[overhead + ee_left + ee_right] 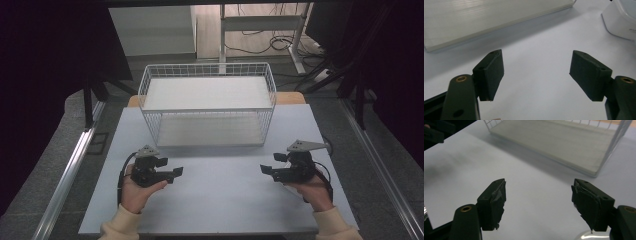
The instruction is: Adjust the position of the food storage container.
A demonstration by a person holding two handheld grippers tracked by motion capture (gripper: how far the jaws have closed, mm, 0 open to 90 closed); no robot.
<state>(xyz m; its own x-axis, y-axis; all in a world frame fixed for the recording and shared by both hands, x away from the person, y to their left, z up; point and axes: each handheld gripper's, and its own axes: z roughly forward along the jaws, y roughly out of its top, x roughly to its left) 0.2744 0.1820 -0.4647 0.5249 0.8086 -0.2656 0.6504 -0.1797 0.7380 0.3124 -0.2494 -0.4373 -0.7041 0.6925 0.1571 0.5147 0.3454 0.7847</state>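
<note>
A white wire basket (207,102) with a pale flat base stands at the back middle of the light table (220,200). My left gripper (171,167) is held in a hand at the front left, jaws pointing right toward the table's middle. In the left gripper view, the left gripper (536,72) stands open over bare table with nothing between its pads. My right gripper (270,164) is held at the front right, jaws pointing left. The right gripper (539,197) is also open and holds nothing; its pads (495,202) carry torn black tape. The basket (564,145) lies beyond it.
Both grippers sit in front of the basket, apart from it and from each other. A white rounded object (621,22) shows at the upper right of the left gripper view. Metal rails (70,170) run along both sides of the table. Cables and desk legs (295,40) lie behind.
</note>
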